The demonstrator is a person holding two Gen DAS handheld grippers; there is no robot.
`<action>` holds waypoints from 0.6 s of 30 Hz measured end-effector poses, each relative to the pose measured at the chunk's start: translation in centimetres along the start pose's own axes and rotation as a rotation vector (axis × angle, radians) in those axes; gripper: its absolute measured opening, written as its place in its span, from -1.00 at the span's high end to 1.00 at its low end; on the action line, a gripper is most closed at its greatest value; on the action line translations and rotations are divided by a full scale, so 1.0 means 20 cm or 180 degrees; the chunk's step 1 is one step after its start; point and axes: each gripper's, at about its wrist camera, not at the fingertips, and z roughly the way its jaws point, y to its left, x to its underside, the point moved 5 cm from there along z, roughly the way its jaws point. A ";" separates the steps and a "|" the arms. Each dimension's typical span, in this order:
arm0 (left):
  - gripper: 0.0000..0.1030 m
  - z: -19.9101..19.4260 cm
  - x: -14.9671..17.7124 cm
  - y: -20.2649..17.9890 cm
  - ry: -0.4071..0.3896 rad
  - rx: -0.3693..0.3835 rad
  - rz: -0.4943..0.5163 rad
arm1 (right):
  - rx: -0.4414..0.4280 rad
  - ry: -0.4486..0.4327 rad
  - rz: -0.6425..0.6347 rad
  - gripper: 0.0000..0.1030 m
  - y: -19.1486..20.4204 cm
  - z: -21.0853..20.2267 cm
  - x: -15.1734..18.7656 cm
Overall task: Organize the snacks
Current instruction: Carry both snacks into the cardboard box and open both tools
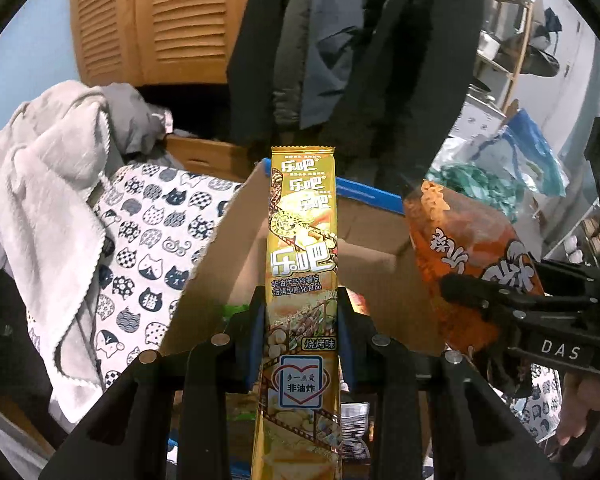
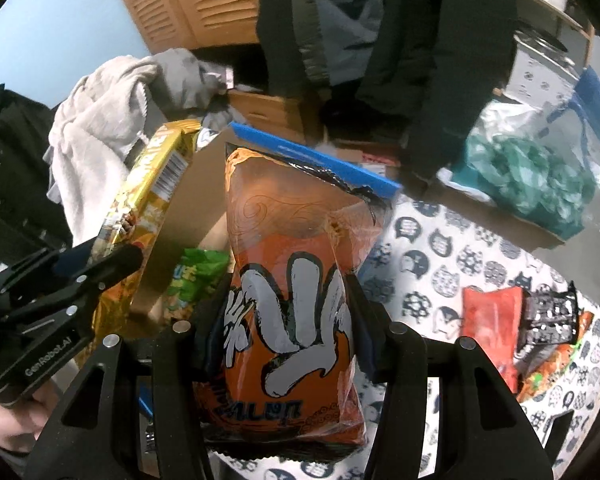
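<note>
My left tongs (image 1: 300, 332) pinch a slim glossy gold packet (image 1: 302, 280); my right tongs (image 2: 286, 332) pinch a crinkly orange bag (image 2: 292, 280), both above the cardboard box (image 1: 380, 264).

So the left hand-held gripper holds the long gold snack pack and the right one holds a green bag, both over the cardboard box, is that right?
Not quite. The right hand-held gripper holds an orange bag, as the right wrist view shows; the green bag lies in the cardboard box. The left hand-held gripper does hold the gold snack pack.
</note>
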 end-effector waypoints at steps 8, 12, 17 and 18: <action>0.38 0.08 0.03 0.09 0.0135 -0.0050 -0.0098 | -0.0097 0.0155 0.0003 -0.01 0.08 0.15 -0.02; 0.38 0.10 0.04 0.12 0.0175 -0.0063 -0.0140 | -0.0150 0.0170 0.0027 -0.02 0.09 0.18 -0.03; 0.36 0.10 0.04 0.12 0.0181 -0.0052 -0.0183 | -0.0346 0.0093 0.0160 -0.17 0.09 0.17 -0.06; 0.36 0.10 0.03 0.12 0.0168 -0.0052 -0.0176 | -0.0341 0.0066 0.0178 -0.31 0.08 0.15 -0.07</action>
